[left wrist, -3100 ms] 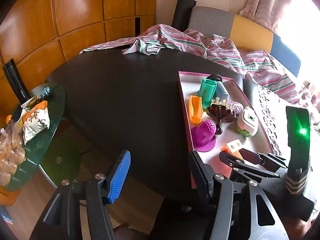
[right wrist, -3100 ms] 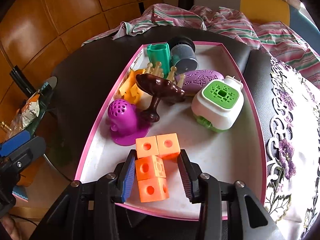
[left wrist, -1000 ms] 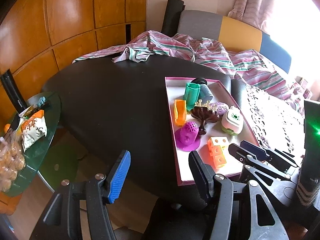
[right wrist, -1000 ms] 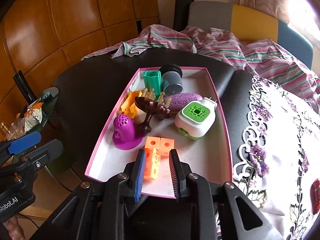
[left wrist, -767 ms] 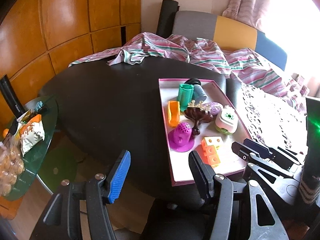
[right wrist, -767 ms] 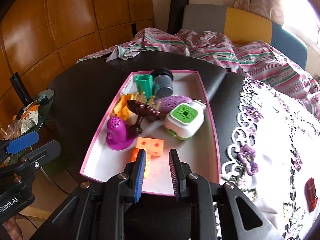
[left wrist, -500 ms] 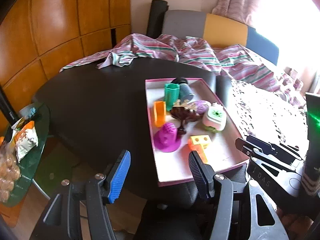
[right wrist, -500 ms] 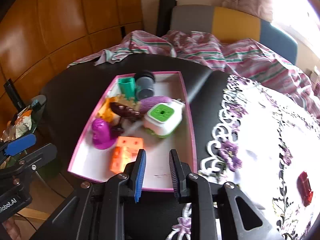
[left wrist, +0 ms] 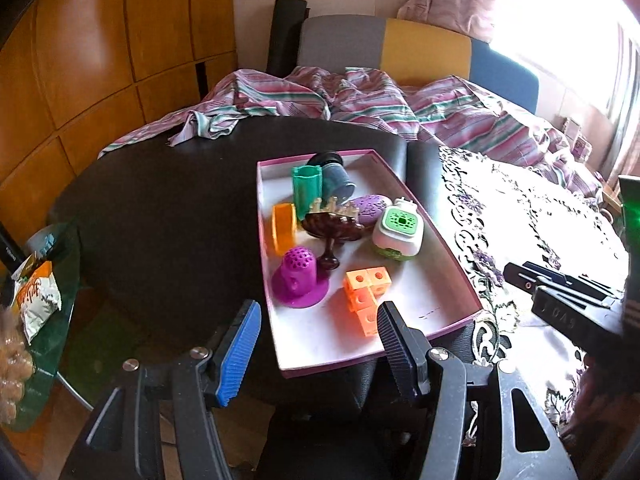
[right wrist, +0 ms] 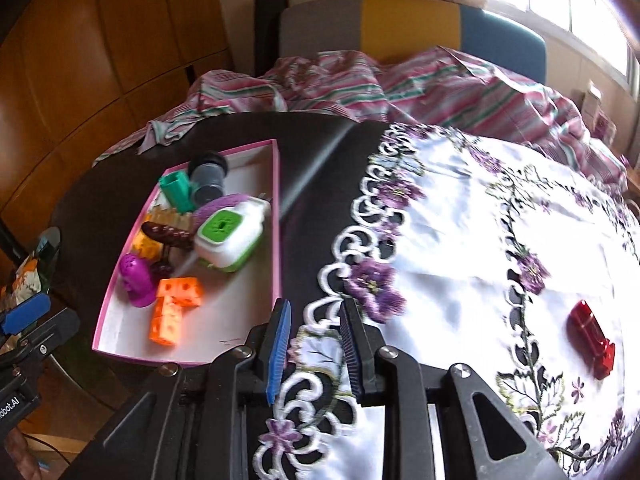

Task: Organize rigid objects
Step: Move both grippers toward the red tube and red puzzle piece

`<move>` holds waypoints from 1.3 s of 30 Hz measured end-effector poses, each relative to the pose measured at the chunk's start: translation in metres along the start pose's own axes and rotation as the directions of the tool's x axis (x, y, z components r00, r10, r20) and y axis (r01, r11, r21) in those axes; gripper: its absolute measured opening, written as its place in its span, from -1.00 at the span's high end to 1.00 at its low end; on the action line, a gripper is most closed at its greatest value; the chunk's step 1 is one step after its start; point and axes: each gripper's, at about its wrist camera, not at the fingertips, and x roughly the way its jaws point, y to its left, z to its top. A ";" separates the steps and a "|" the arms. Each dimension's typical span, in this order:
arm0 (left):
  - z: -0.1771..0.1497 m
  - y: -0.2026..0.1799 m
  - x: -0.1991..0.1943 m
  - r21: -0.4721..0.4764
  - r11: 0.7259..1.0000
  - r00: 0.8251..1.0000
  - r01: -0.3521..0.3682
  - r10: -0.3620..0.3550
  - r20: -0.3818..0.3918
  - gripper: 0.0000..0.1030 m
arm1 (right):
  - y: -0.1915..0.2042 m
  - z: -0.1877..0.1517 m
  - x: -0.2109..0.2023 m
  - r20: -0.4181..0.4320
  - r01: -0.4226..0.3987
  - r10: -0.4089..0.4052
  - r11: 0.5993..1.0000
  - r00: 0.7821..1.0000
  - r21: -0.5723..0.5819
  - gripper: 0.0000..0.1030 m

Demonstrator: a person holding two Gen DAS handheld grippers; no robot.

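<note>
A pink-rimmed white tray on the dark table holds an orange cube piece, a purple perforated toy, a brown stemmed dish, a white and green plug-in device, a green cup and a grey cylinder. A red object lies on the white embroidered cloth at the right. My left gripper is open and empty, at the tray's near edge. My right gripper is narrowly open and empty, over the cloth's edge right of the tray.
A striped pink cloth lies at the table's far side before a grey, yellow and blue sofa back. A glass side table with snack packets stands at the left. Wooden panels line the left wall.
My right gripper let go of the orange cube piece in the tray, narrowed, and swung right over the embroidered cloth. The left gripper drifted right toward the tray, still open.
</note>
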 end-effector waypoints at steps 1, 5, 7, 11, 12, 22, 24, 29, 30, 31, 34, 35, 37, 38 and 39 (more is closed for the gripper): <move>0.001 -0.003 0.000 0.009 1.000 1.000 0.006 -0.006 0.002 -0.19 | -0.009 0.000 -0.001 -0.007 -0.002 0.002 1.000 1.000 0.020 0.51; 0.006 -0.019 0.002 0.051 0.998 1.000 0.029 -0.029 0.003 -0.19 | -0.047 -0.002 -0.008 -0.032 0.041 -0.038 0.996 0.999 0.083 0.50; 0.009 -0.030 0.003 0.072 0.996 0.999 0.047 -0.048 0.002 -0.19 | -0.069 -0.004 -0.013 -0.045 0.067 -0.062 0.991 0.997 0.115 0.50; 0.016 -0.050 0.005 0.107 0.990 0.996 0.089 -0.088 -0.008 -0.20 | -0.116 -0.006 -0.030 -0.062 0.122 -0.112 0.976 0.992 0.180 0.50; 0.017 -0.055 0.005 0.118 0.988 0.995 0.098 -0.098 -0.008 -0.20 | -0.129 -0.007 -0.034 -0.065 0.136 -0.126 0.971 0.990 0.199 0.49; 0.023 -0.121 0.006 0.263 0.947 0.982 0.185 -0.186 -0.021 -0.20 | -0.256 -0.022 -0.065 -0.129 0.321 -0.294 0.871 0.947 0.372 0.42; 0.023 -0.134 0.009 0.287 0.937 0.980 0.198 -0.197 -0.032 -0.20 | -0.276 -0.027 -0.067 -0.133 0.338 -0.311 0.849 0.941 0.406 0.42; 0.025 -0.168 0.019 0.335 0.911 0.970 0.243 -0.228 -0.083 -0.32 | -0.313 -0.047 -0.067 -0.150 0.326 -0.292 0.776 0.945 0.540 0.41; 0.024 -0.175 0.022 0.344 0.904 0.967 0.254 -0.236 -0.094 -0.35 | -0.318 -0.048 -0.066 -0.157 0.318 -0.280 0.763 0.947 0.563 0.41; 0.024 -0.185 0.024 0.355 0.895 0.963 0.270 -0.248 -0.106 -0.40 | -0.321 -0.049 -0.068 -0.148 0.308 -0.274 0.754 0.950 0.580 0.41; 0.022 -0.211 0.030 0.396 0.866 0.952 0.307 -0.275 -0.138 -0.46 | -0.328 -0.051 -0.074 -0.118 0.279 -0.265 0.731 0.957 0.623 0.41; 0.021 -0.222 0.032 0.411 0.850 0.944 0.329 -0.292 -0.153 -0.53 | -0.330 -0.052 -0.076 -0.115 0.270 -0.257 0.722 0.959 0.637 0.40; 0.018 -0.245 0.036 0.449 0.813 0.929 0.371 -0.324 -0.181 -0.63 | -0.334 -0.054 -0.078 -0.107 0.254 -0.248 0.703 0.963 0.665 0.40; 0.017 -0.257 0.039 0.466 0.797 0.923 0.385 -0.332 -0.194 -0.67 | -0.336 -0.055 -0.080 -0.098 0.248 -0.248 0.695 0.964 0.674 0.40; 0.017 -0.268 0.041 0.480 0.779 0.915 0.403 -0.346 -0.206 -0.68 | -0.337 -0.055 -0.083 -0.091 0.245 -0.252 0.692 0.963 0.679 0.40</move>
